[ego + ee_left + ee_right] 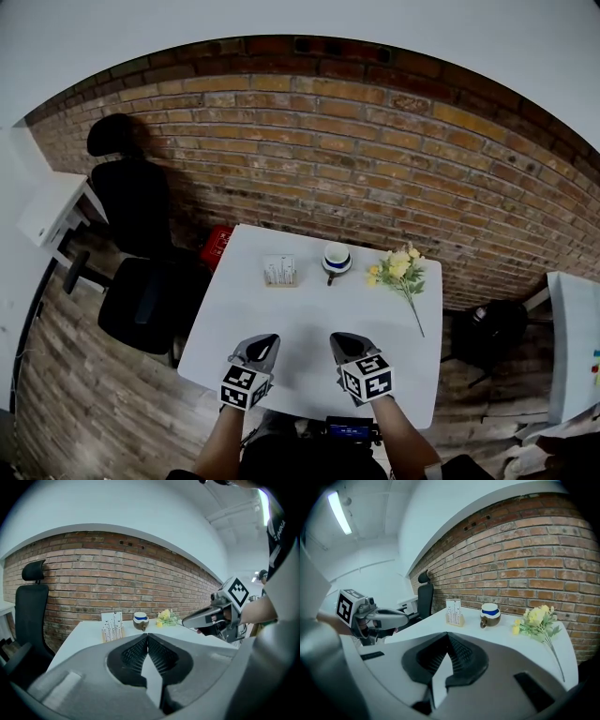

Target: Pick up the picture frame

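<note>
The picture frame [279,271] is seen standing upright at the far side of the white table [300,323], with a cup [337,260] near it on the right and yellow flowers [398,270] laid further right. The left gripper [263,341] and right gripper [343,341] are held side by side over the near part of the table, well apart from the picture frame. Both pairs of jaws are pressed together, nothing between them. A black office chair [141,253] is noted left of the table
</note>
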Available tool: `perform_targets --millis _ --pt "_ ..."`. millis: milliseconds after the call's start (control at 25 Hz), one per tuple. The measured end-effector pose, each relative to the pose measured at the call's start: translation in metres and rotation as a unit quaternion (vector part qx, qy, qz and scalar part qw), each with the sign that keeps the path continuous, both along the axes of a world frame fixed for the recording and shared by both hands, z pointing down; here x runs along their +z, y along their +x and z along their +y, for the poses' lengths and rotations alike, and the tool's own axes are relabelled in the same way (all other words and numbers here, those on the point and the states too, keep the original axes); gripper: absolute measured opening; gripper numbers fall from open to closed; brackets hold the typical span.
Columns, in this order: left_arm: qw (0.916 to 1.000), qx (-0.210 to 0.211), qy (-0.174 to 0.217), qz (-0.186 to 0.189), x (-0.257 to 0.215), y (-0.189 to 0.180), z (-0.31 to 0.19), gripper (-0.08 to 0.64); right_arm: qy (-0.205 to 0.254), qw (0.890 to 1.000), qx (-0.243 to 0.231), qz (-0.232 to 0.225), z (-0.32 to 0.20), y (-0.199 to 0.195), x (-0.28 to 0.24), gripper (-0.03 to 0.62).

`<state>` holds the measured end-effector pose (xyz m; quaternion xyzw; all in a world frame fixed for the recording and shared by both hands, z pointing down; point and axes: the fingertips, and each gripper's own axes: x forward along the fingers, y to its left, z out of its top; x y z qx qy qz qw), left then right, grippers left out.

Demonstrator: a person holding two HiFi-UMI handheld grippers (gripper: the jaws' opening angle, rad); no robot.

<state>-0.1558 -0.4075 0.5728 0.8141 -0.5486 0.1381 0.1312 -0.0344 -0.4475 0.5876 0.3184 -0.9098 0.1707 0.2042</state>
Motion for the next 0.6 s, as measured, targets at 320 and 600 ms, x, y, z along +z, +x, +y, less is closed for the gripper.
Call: perform_targets --millis 320,600 --pt "0.9999 -0.004 -0.011 -0.003 0.008 -0.042 -0.061 0.012 0.01 1.0 0.008 0.005 -0.061 -0.043 0.003 0.009" --pt "0.9993 -0.009 -0.029 -0.021 0.031 -0.077 -0.114 0.014 -0.007 1.0 0.014 0.018 -0.106 -0.083 0.027 0.012"
